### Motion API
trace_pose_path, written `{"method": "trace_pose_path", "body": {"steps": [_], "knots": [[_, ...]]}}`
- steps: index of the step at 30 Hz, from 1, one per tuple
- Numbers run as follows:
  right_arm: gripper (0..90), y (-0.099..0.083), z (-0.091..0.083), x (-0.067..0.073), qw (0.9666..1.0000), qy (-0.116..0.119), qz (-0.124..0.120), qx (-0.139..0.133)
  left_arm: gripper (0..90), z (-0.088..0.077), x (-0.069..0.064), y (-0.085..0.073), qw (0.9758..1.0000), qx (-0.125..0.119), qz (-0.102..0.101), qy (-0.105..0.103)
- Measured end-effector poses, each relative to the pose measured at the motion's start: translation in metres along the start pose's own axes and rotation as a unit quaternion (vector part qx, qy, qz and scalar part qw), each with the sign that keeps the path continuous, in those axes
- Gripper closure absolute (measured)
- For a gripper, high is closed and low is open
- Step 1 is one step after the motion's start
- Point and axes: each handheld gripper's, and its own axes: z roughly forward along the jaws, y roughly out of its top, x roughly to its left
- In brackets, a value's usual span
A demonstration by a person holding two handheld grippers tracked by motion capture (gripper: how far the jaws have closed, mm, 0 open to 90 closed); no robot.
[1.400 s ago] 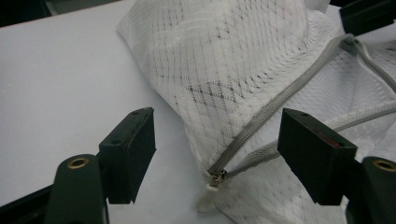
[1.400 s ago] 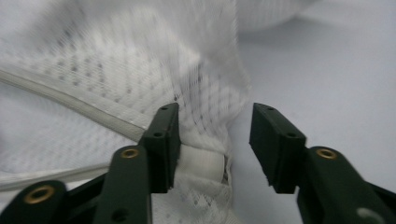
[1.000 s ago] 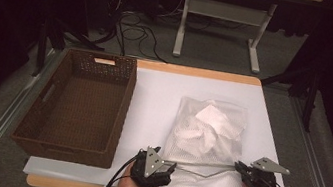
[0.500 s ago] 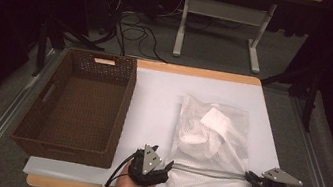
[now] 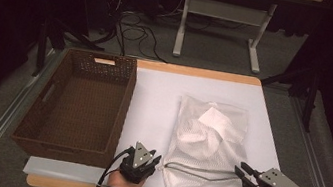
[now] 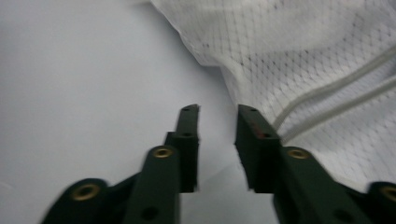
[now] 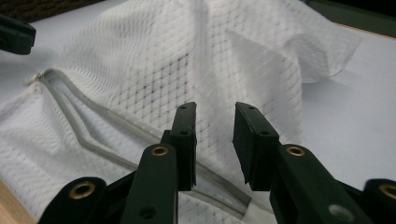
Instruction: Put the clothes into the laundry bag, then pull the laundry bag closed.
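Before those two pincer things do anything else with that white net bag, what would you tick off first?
1. Left gripper free of the mesh bag: ok; its jaws have just been closing, nothing between them.
2. Right gripper free: ok; its jaws have just been opening, a gap shows, the bag's netting lies beyond them.
3. Drawstring pulled tight: not ok, it lies slack in a loop.
4. White cloth inside the bag: ok.
5. Basket ready to receive: ok, nothing inside.
6. Bag fully on the table: ok.
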Motion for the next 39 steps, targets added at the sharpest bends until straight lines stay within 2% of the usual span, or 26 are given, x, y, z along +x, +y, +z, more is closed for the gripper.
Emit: {"method": "trace_pose_path", "body": {"steps": [1, 3, 5, 6, 7, 12, 16, 19, 21, 29, 34, 39], "knots": [[71.5, -0.001, 0.001, 0.002, 1.0, 0.002, -0.003, 0.004, 82.9, 0.0, 0.0, -0.001, 1.0, 0.0, 0.0, -0.002], [71.7, -0.002, 0.002, 0.003, 0.9999, 0.004, -0.009, 0.008, 84.9, -0.002, -0.001, -0.002, 0.9999, 0.002, -0.004, -0.012], [71.9, -0.002, 0.001, 0.001, 0.9999, 0.005, -0.008, 0.01, 76.2, -0.002, -0.004, -0.004, 0.9998, 0.004, -0.003, -0.02], [72.0, -0.003, 0.001, 0.001, 0.9999, 0.006, -0.002, 0.01, 69.0, 0.0, -0.005, -0.004, 0.9996, 0.011, -0.005, -0.024], [72.0, -0.002, 0.001, 0.0, 0.9999, 0.006, -0.005, 0.009, 66.1, 0.002, -0.007, -0.005, 0.9995, 0.018, -0.003, -0.025], [72.0, -0.003, 0.003, -0.001, 0.9999, 0.01, -0.006, 0.012, 62.0, 0.013, -0.017, -0.006, 0.9984, 0.051, 0.009, -0.022], [72.3, -0.003, 0.003, -0.002, 0.9999, 0.01, -0.003, 0.013, 69.4, 0.013, -0.017, -0.008, 0.9986, 0.047, 0.005, -0.024], [72.6, -0.004, 0.004, -0.002, 0.9998, 0.011, -0.001, 0.015, 79.9, 0.012, -0.018, -0.009, 0.9985, 0.047, 0.004, -0.028], [72.7, -0.004, 0.004, -0.001, 0.9998, 0.011, 0.002, 0.016, 80.5, 0.011, -0.018, -0.007, 0.9981, 0.052, 0.003, -0.033], [73.0, -0.004, 0.005, -0.002, 0.9998, 0.011, -0.001, 0.014, 79.9, 0.0, -0.016, -0.002, 0.9991, 0.016, -0.01, -0.037], [73.2, -0.004, 0.005, -0.002, 0.9998, 0.013, 0.007, 0.015, 80.1, -0.002, -0.018, 0.0, 0.9993, 0.008, -0.007, -0.036], [73.2, -0.004, 0.006, -0.002, 0.9998, 0.014, 0.002, 0.015, 80.2, -0.003, -0.022, 0.003, 0.9993, -0.009, 0.004, -0.035]]}}
